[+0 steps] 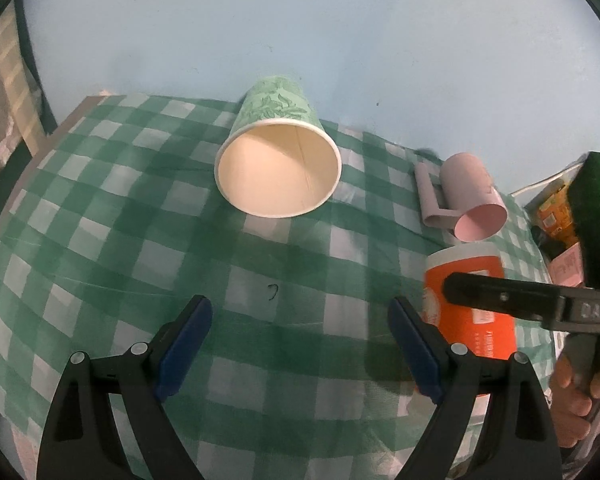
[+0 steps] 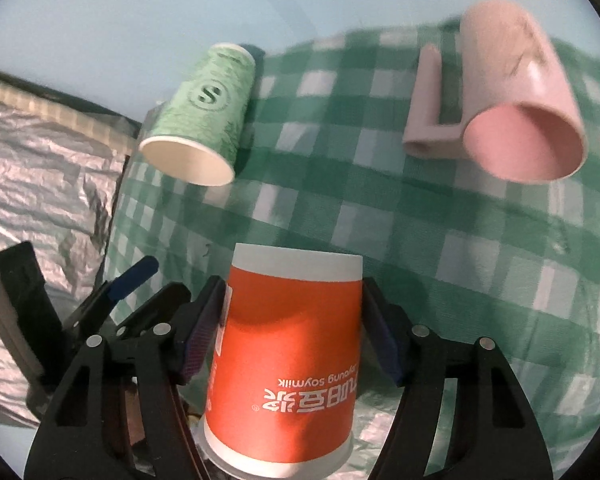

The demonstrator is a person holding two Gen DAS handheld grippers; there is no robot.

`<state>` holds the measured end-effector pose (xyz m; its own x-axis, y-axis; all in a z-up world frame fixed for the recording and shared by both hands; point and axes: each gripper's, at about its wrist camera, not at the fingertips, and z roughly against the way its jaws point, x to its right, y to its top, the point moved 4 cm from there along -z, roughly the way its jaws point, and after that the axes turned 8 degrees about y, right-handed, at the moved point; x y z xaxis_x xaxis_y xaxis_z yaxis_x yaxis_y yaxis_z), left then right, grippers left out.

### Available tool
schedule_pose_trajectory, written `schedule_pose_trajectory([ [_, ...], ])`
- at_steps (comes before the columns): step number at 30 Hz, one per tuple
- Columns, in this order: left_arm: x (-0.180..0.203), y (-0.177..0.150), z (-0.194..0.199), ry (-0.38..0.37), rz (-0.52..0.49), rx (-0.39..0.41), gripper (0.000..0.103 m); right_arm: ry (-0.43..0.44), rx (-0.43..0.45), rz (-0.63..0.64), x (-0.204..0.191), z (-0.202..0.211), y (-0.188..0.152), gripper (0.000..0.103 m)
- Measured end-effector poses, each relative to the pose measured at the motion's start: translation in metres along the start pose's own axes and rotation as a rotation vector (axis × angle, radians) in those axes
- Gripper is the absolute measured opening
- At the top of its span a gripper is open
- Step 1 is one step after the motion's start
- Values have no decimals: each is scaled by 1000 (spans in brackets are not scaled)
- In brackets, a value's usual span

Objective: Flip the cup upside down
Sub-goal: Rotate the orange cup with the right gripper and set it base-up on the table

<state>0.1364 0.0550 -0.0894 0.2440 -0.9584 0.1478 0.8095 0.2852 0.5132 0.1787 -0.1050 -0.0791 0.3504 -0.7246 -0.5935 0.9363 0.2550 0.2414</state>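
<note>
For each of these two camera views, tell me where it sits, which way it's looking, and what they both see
Left wrist: sits on the left gripper, looking forward across the checked tablecloth at the green cup; its open blue-padded fingers and the person's right hand show.
Right wrist: sits on the right gripper, looking along its fingers either side of the orange cup.
Shared: green cup, orange cup, pink mug, tablecloth.

Left gripper [image 1: 300, 344] hangs with jaws spread wide, blue pads [image 1: 186, 350] touching nothing. Right gripper [image 2: 294, 332] has pads at both sides of a load, contact probably on both, right side looks marginal
</note>
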Motion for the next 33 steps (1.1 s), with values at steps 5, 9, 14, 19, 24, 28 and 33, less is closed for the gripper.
schedule_pose_trajectory([
  [5,2,-3,6,6,-9,25,91,-48,121,109,-18,24,-8,69],
  [9,4,-6,10,-1,-9,38,91,-82,206,188,-31,39,-15,69],
  [14,-1,-12,14,10,10,56,91,-152,307,267,-45,48,-20,68],
  [19,-1,-18,18,36,1,81,91,-292,420,374,-66,56,-22,68],
  [24,0,-25,20,45,-10,94,91,-380,479,428,-75,54,-24,68],
  [28,-3,-28,16,40,-2,81,91,-418,504,444,-75,44,-25,68],
  [33,-4,-29,14,36,1,78,91,-451,522,460,-72,36,-33,68],
])
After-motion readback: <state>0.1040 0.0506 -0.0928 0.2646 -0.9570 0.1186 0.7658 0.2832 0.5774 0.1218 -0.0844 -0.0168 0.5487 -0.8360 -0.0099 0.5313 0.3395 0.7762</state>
